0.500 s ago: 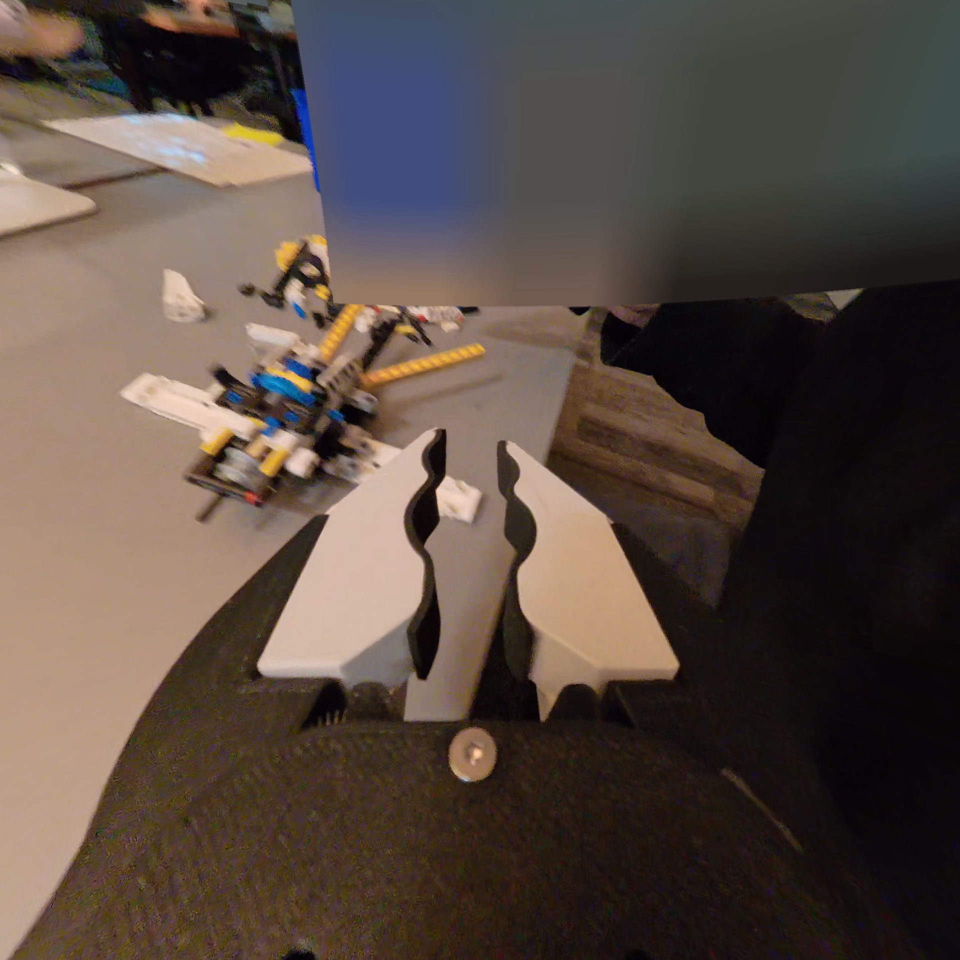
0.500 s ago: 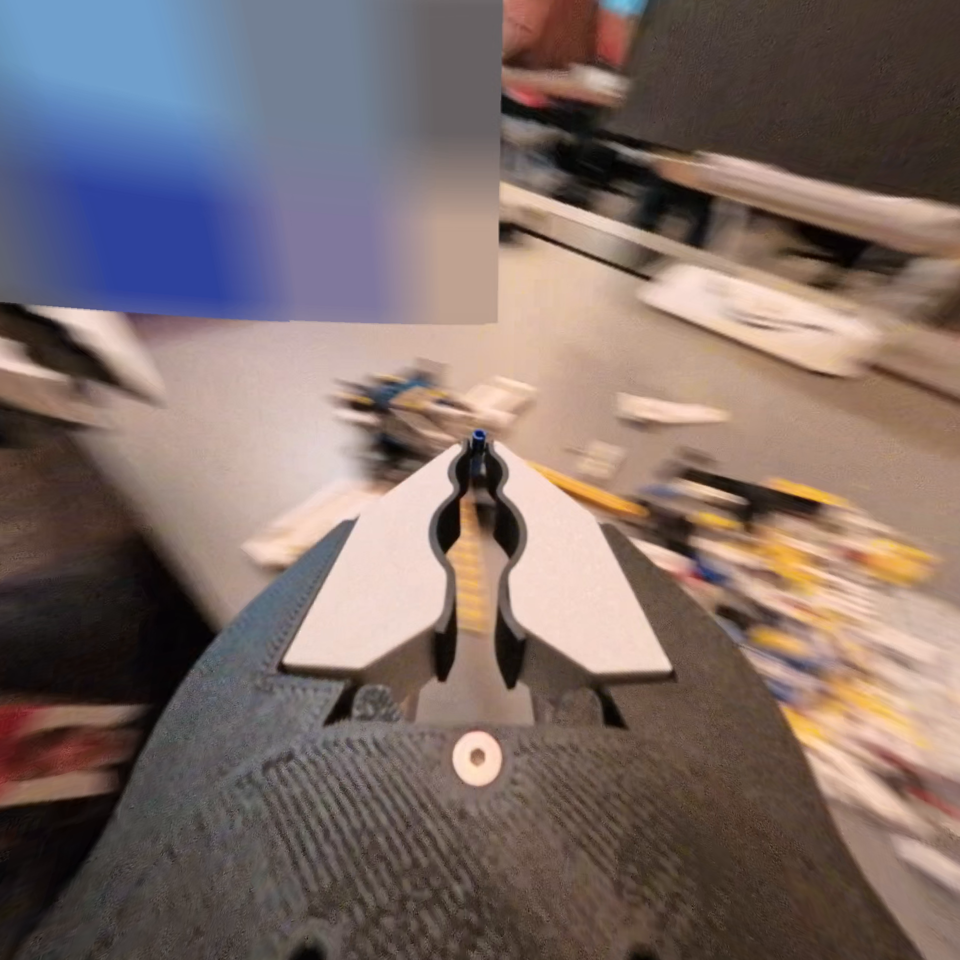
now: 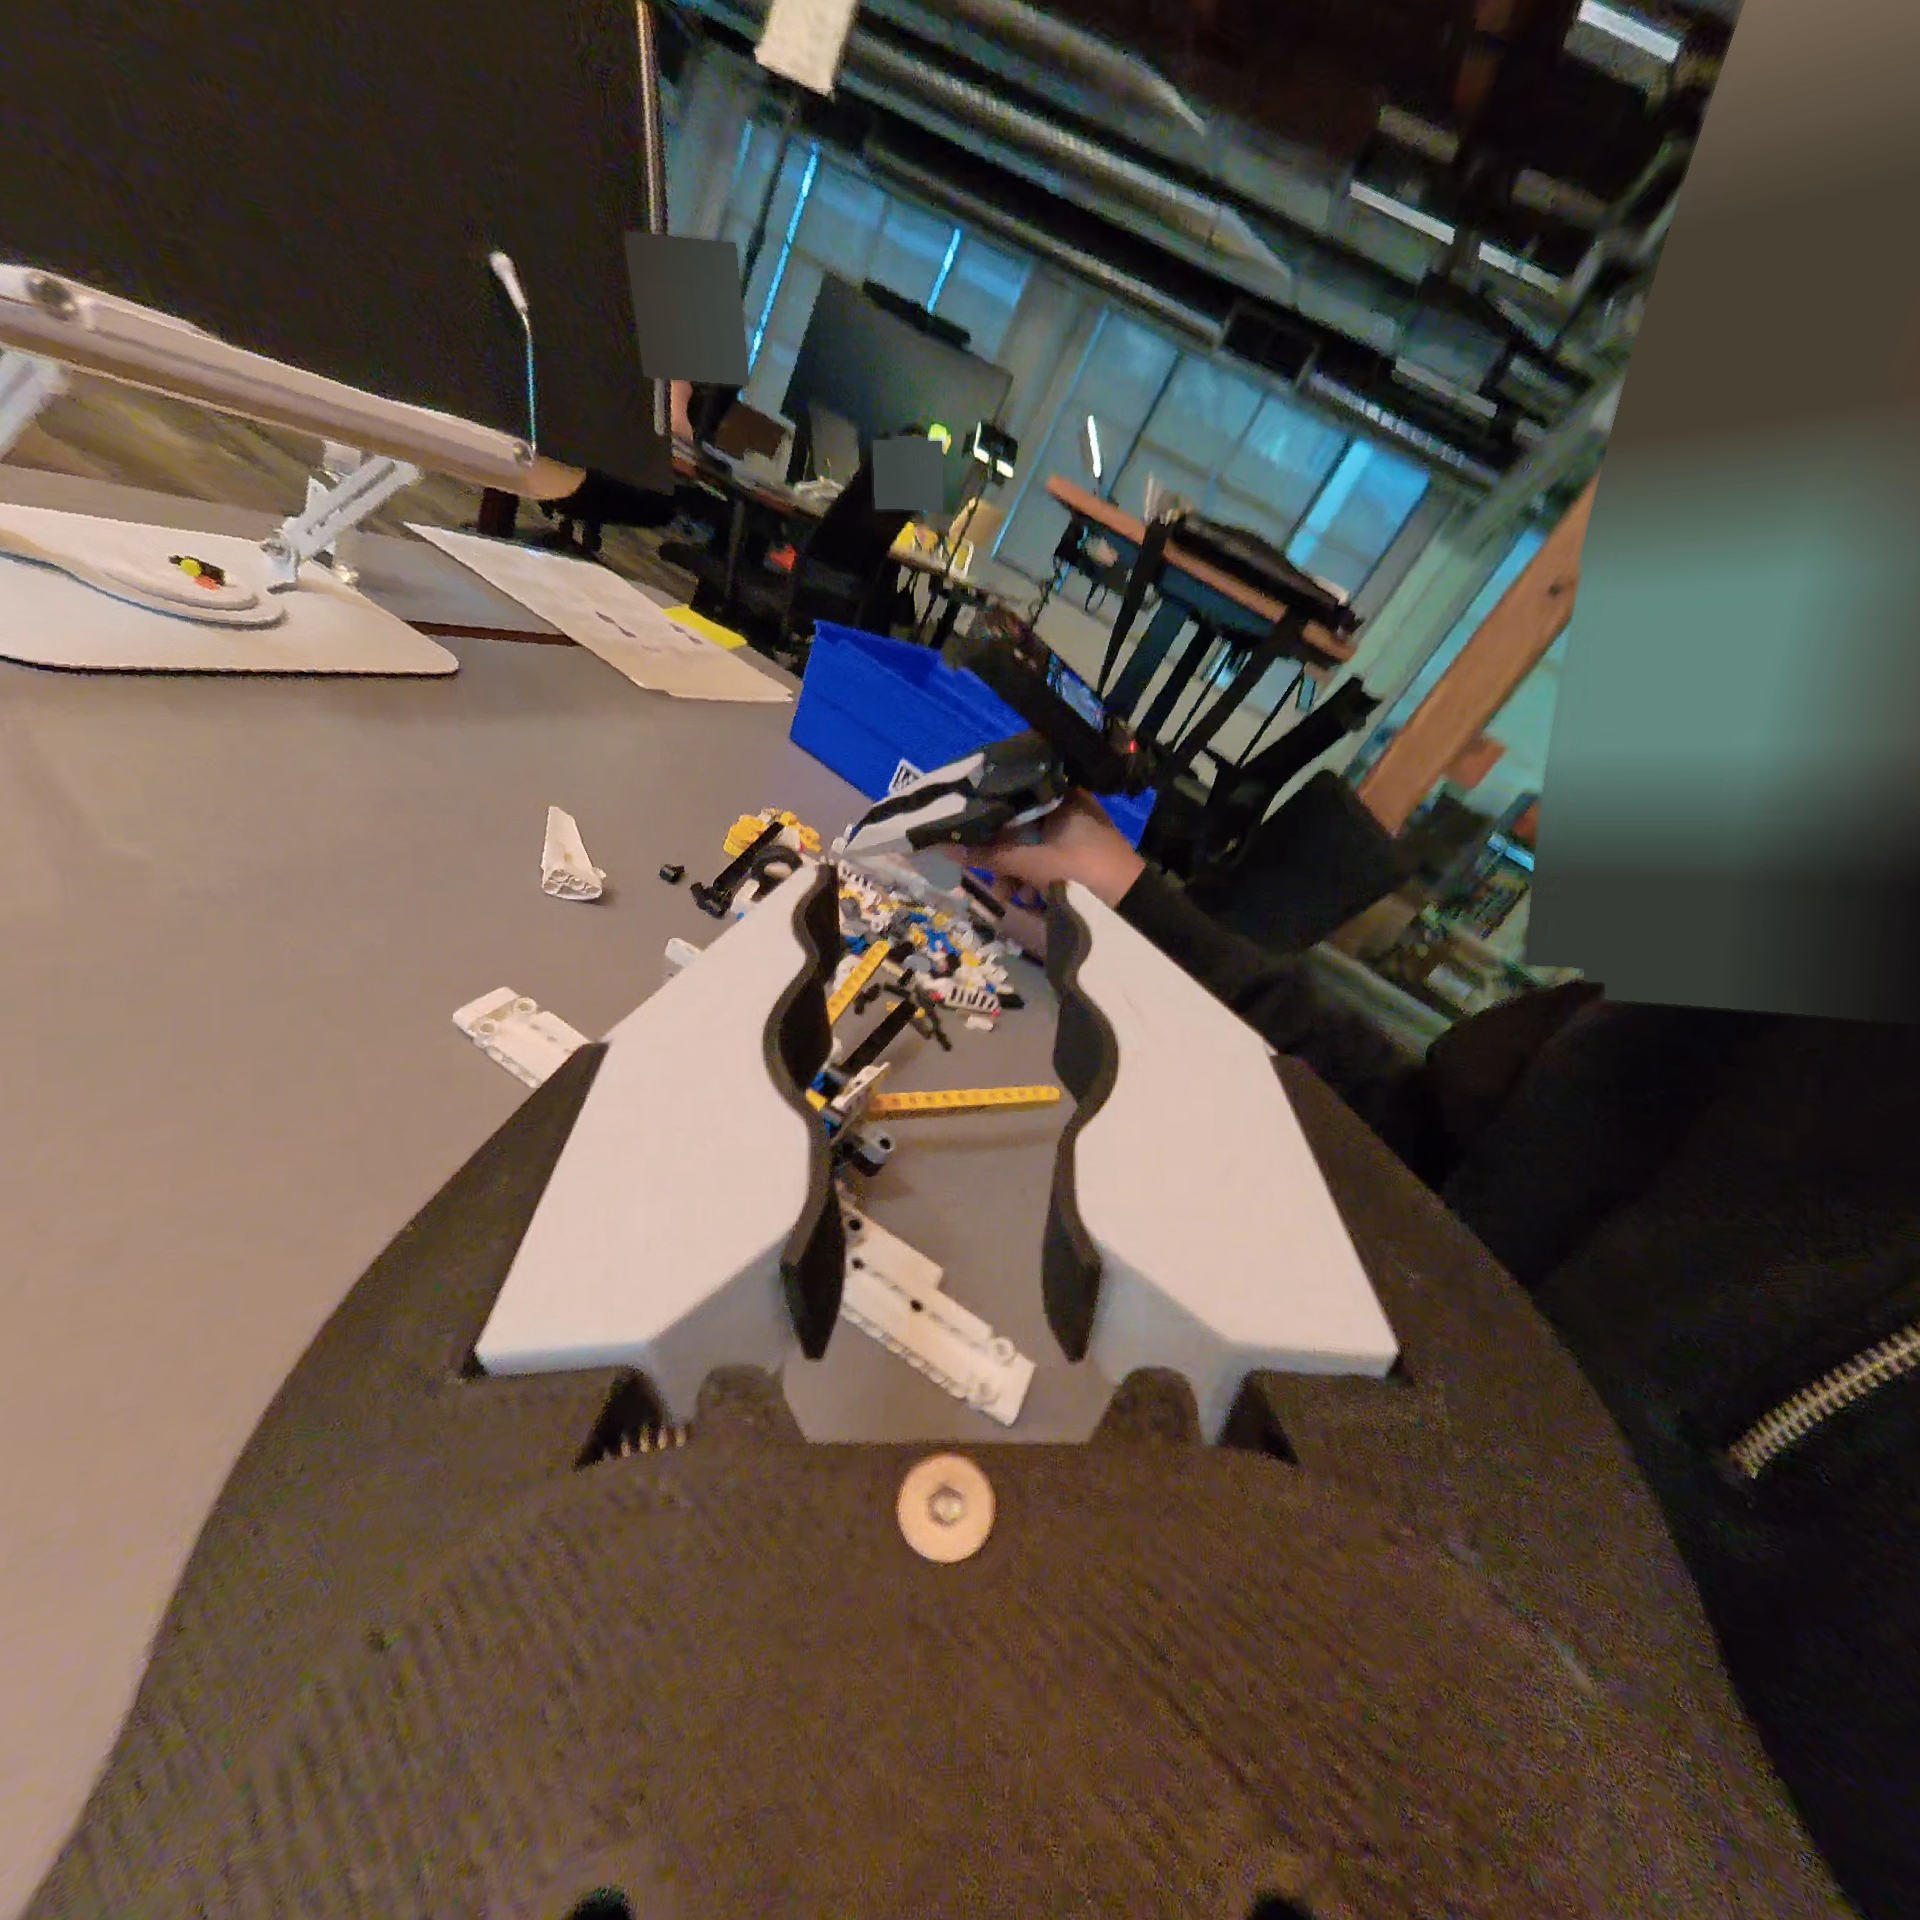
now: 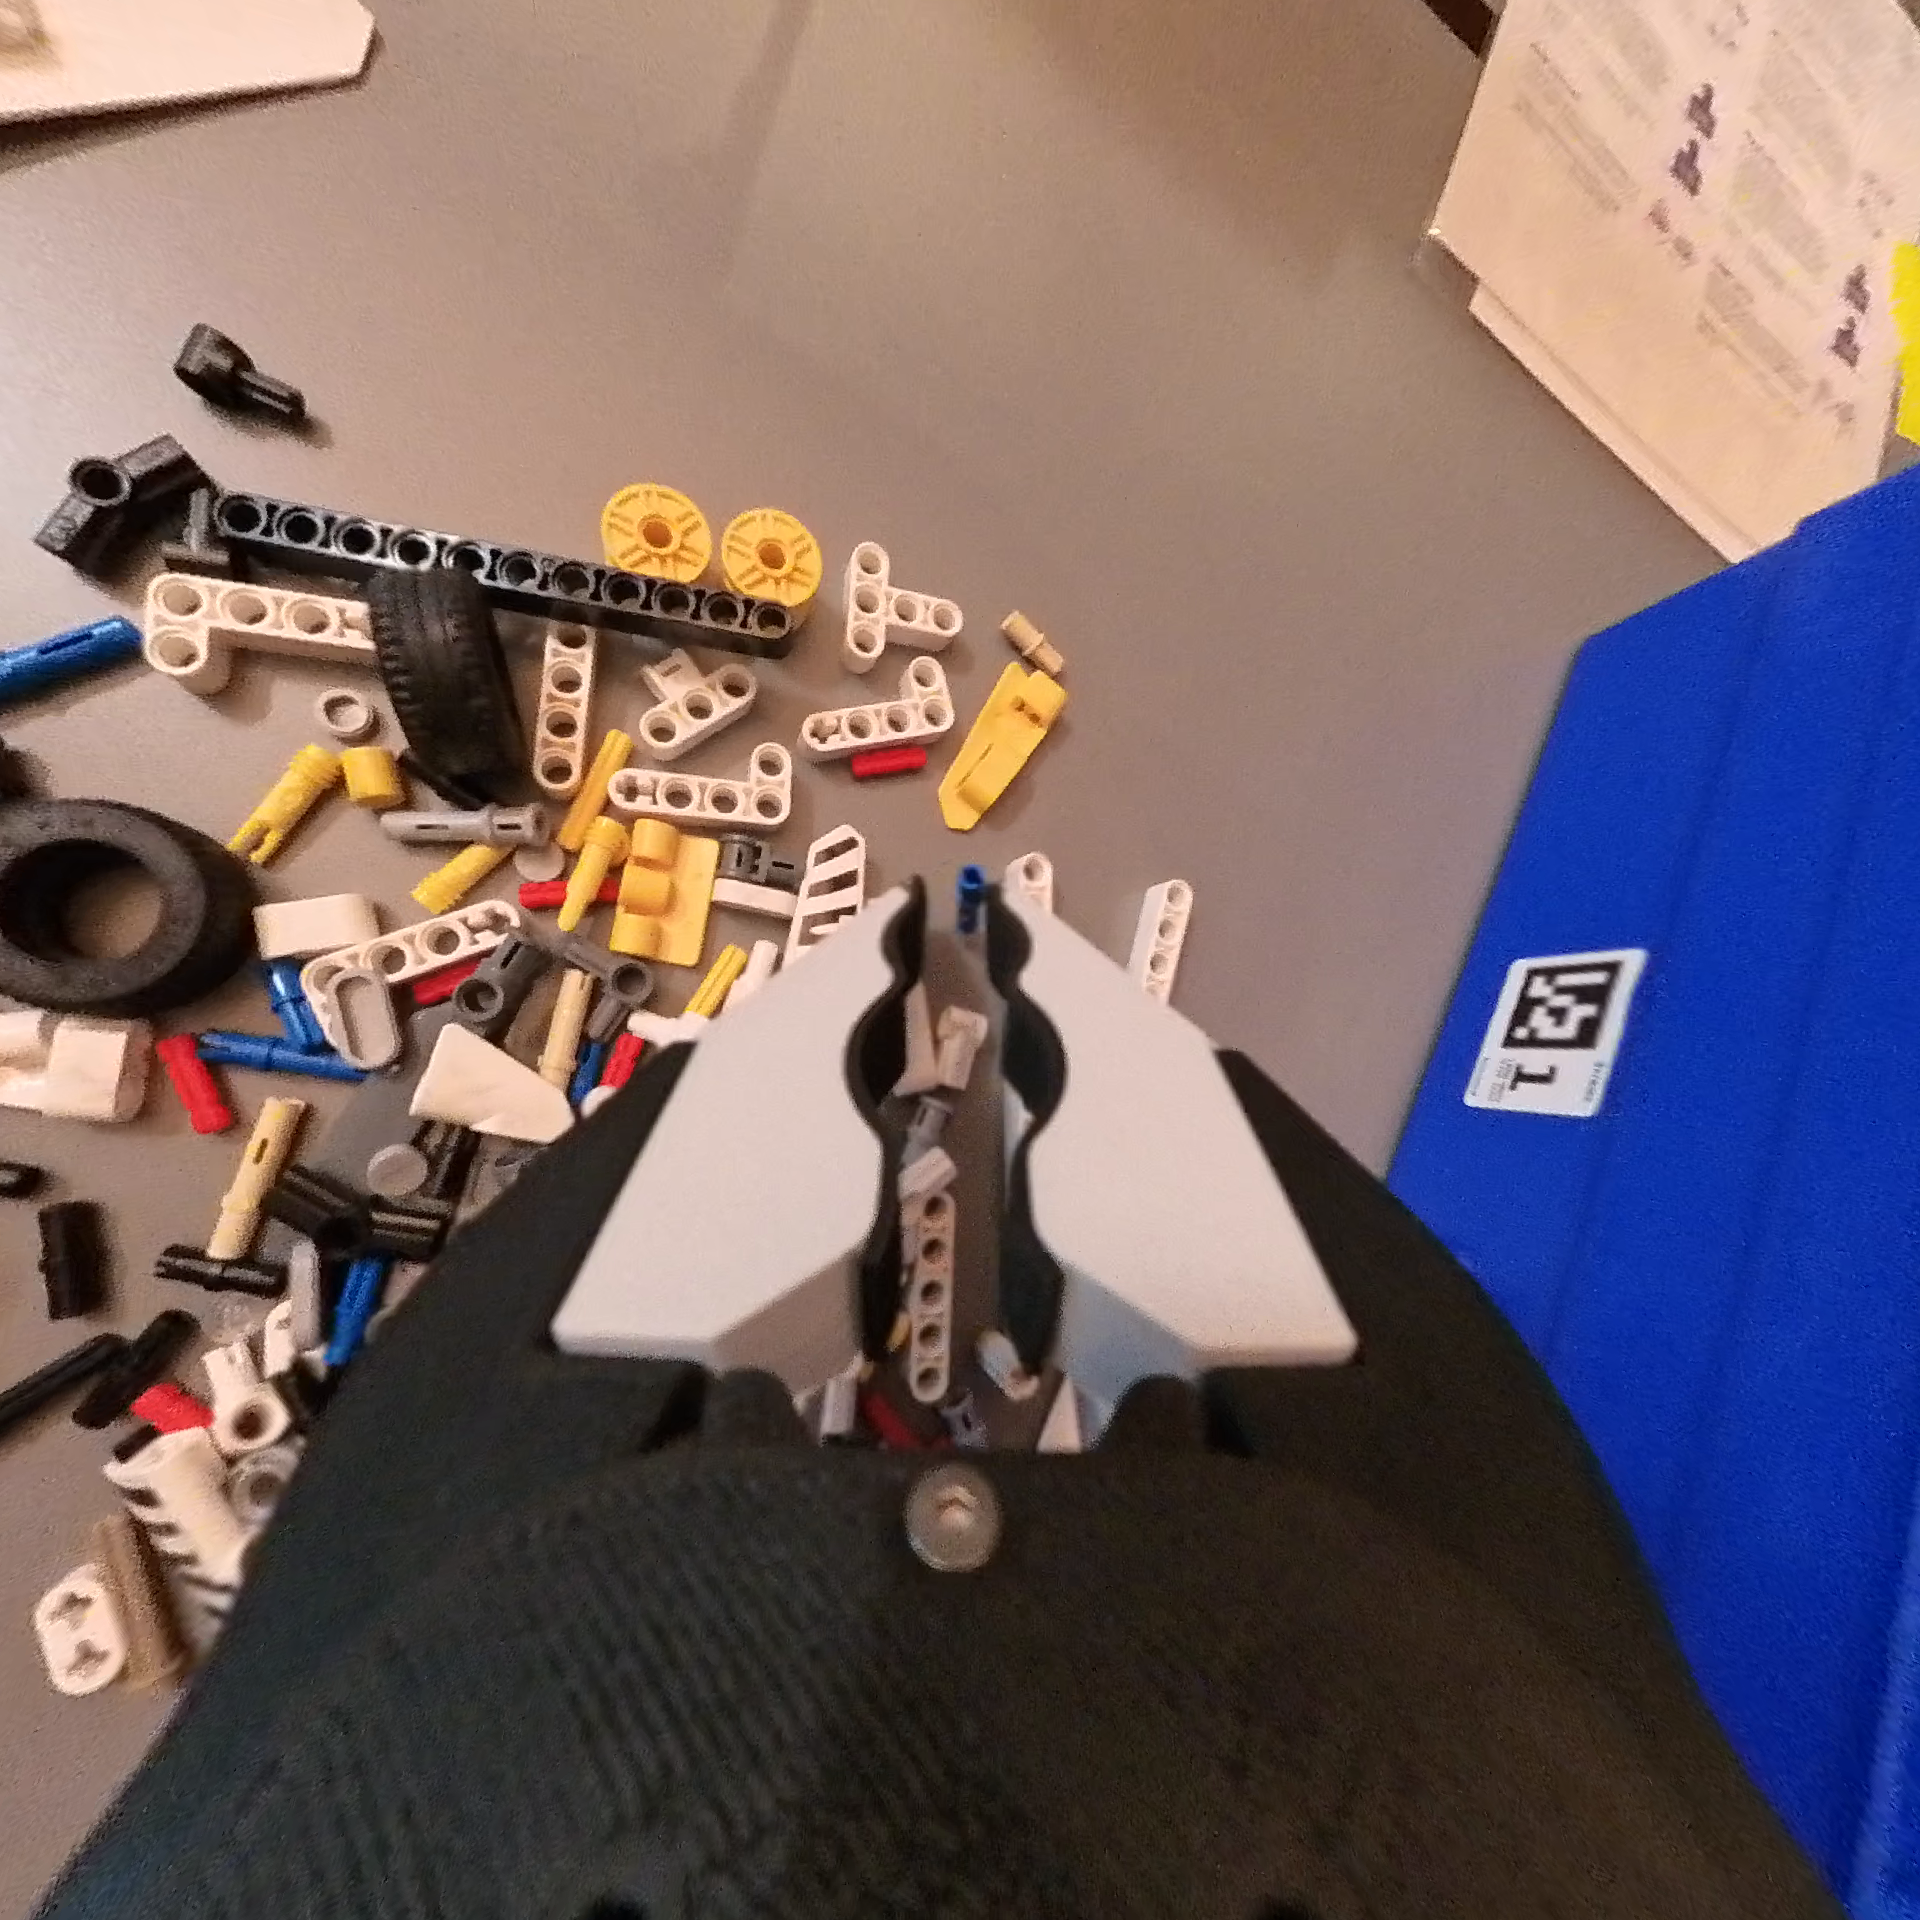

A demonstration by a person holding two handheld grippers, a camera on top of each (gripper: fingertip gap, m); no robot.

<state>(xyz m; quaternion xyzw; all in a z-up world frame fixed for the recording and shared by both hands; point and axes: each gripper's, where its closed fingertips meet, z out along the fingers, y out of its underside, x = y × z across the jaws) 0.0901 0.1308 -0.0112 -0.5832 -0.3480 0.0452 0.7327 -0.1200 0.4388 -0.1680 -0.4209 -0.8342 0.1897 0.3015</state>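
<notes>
**Fingers apart on both grippers, over a litter of building pieces**

Fingers (image 3: 675, 1143) of our left gripper (image 3: 940, 883) stand wide apart and grasp nothing. Between them we see the grey surface (image 3: 260, 935) and what lies on it: a long white panel (image 3: 935, 1320) nearest to us, a yellow beam (image 3: 966, 1098) lying crosswise beyond it, and the pile of small pieces (image 3: 914, 935) farther off. Past the pile, a hand (image 3: 1049, 847) holds our right gripper (image 3: 847, 836), tilted down toward the pieces, with a blue bin (image 3: 883, 707) behind it.

From the right wrist, our right gripper (image 4: 956, 891) has its fingers (image 4: 758, 1143) only narrowly parted. A small blue pin (image 4: 971, 899) stands at the tips, close against the right finger, with a clear gap between it and the left pad, so it is not clamped. We cannot tell whether the pin rests on the surface.

To the left of these fingers the pieces spread out: white beams, yellow and red pins, a black tyre (image 4: 114, 914), a long black beam (image 4: 499, 566) and two yellow wheel hubs (image 4: 655, 535) at the far edge. The blue bin (image 4: 1714, 935) fills the right side, and printed sheets (image 4: 1683, 229) lie at the far right.
</notes>
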